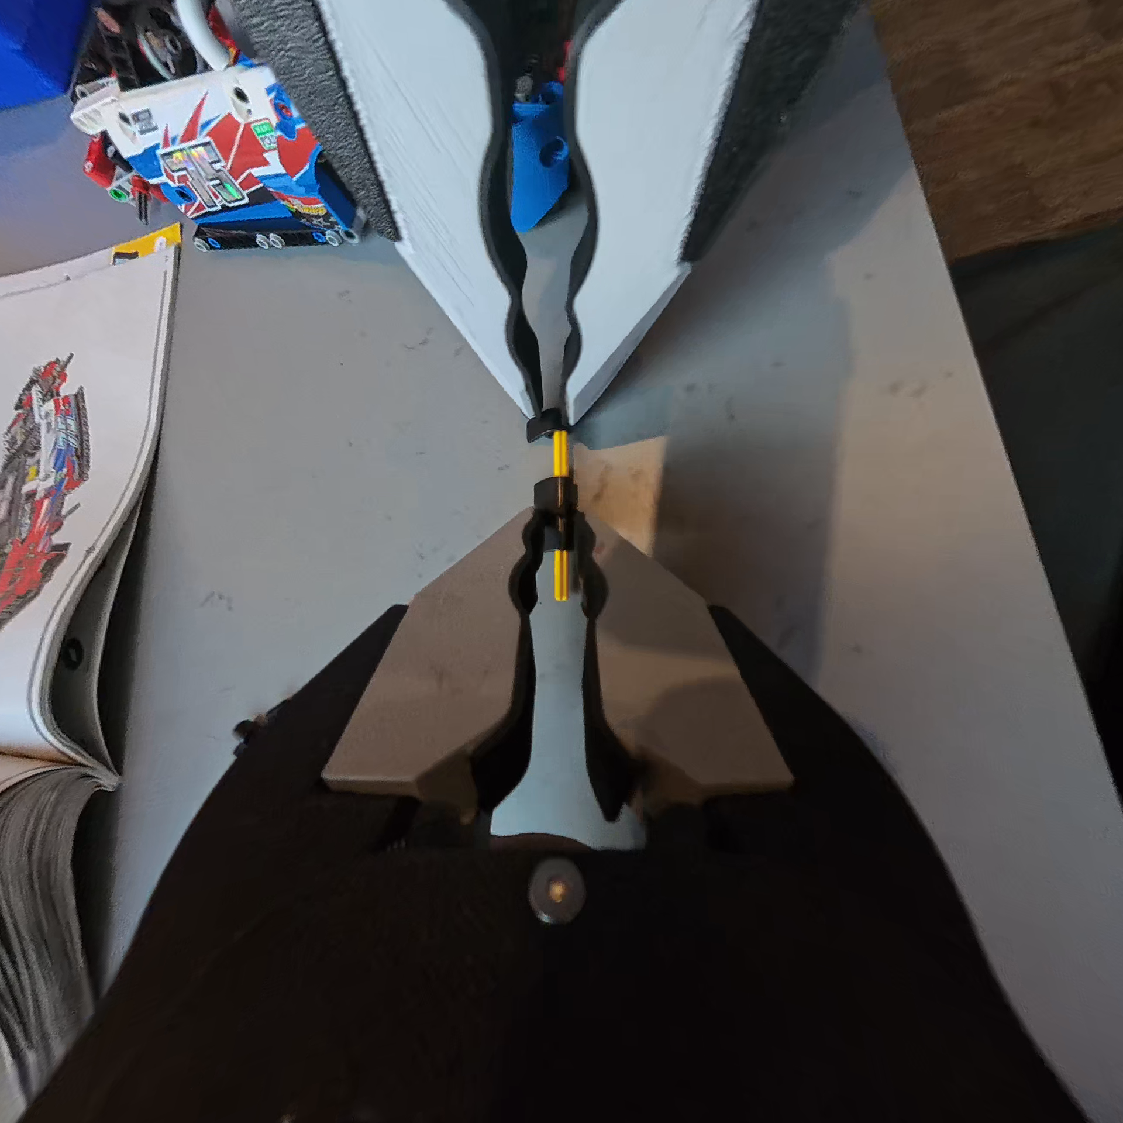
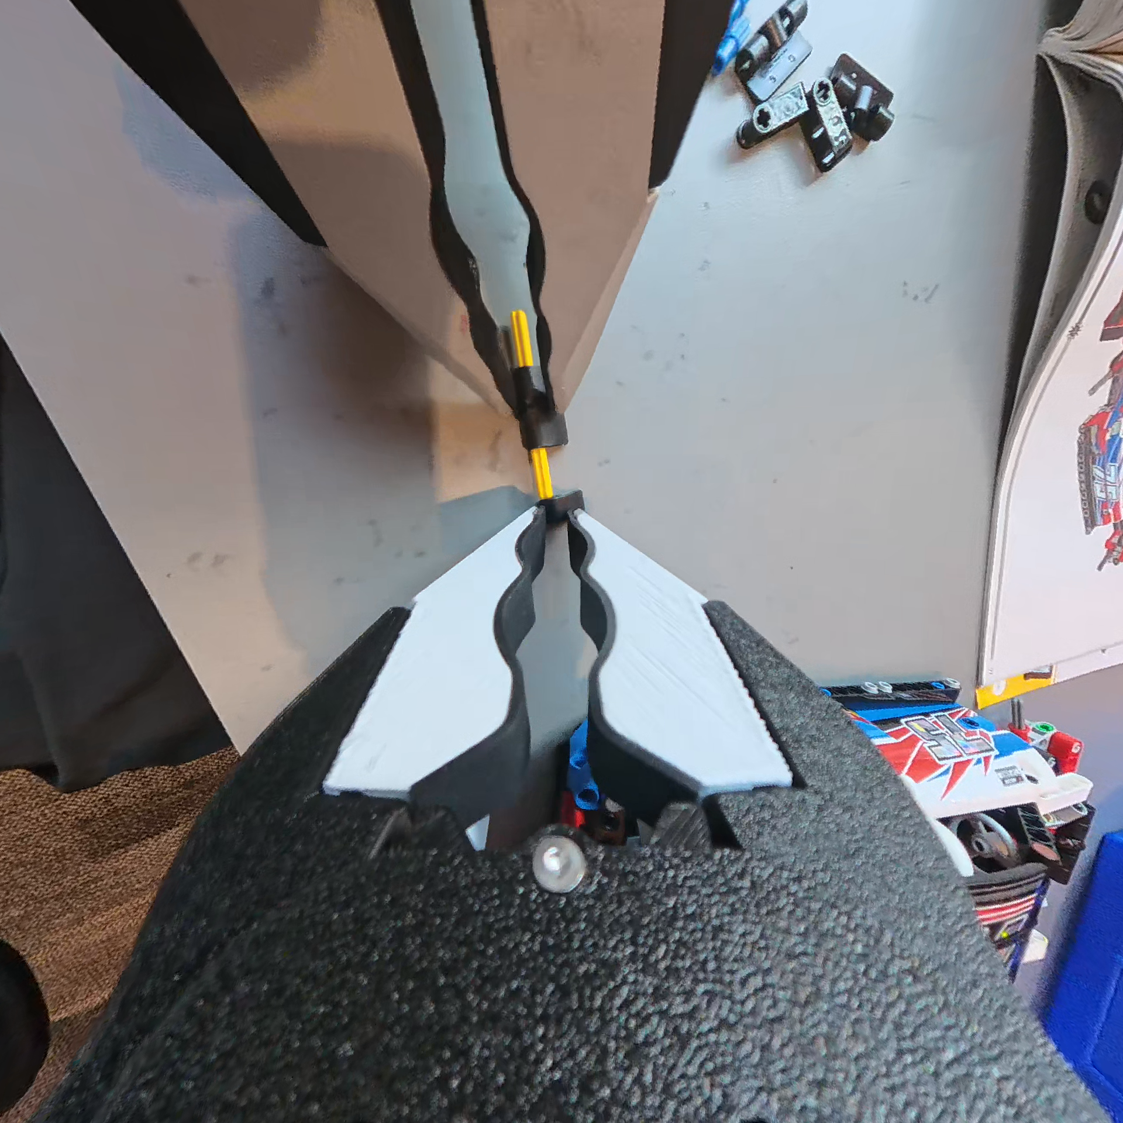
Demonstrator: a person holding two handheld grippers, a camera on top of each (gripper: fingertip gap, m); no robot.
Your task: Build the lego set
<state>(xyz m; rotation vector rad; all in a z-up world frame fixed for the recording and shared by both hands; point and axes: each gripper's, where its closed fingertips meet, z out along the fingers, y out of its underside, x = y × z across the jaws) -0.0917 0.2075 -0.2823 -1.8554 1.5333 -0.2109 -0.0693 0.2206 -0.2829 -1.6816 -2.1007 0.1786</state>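
Observation:
My left gripper point(image 1: 554, 524), with tan fingers, is shut on a black connector point(image 1: 553, 493) that has a thin yellow axle point(image 1: 560, 453) through it. The axle sticks out both ways. My right gripper point(image 2: 560, 516), with pale blue fingers, is shut on a small black bush point(image 2: 565, 503) at the axle's far end point(image 2: 539, 477). The two grippers face each other tip to tip above the grey table point(image 1: 304, 425). In the right wrist view the left gripper point(image 2: 528, 395) comes down from the top with the connector point(image 2: 542, 430). In the left wrist view the right gripper point(image 1: 550, 414) comes down from the top.
A part-built red, white and blue lego vehicle point(image 1: 206, 164) stands at the back left, also in the right wrist view point(image 2: 948, 765). An open instruction booklet point(image 1: 73, 486) lies to the left. Several loose black pieces point(image 2: 814, 103) lie on the table. A blue box point(image 2: 1088, 972) stands beside the vehicle. Left and right tips are no more than a few centimetres apart.

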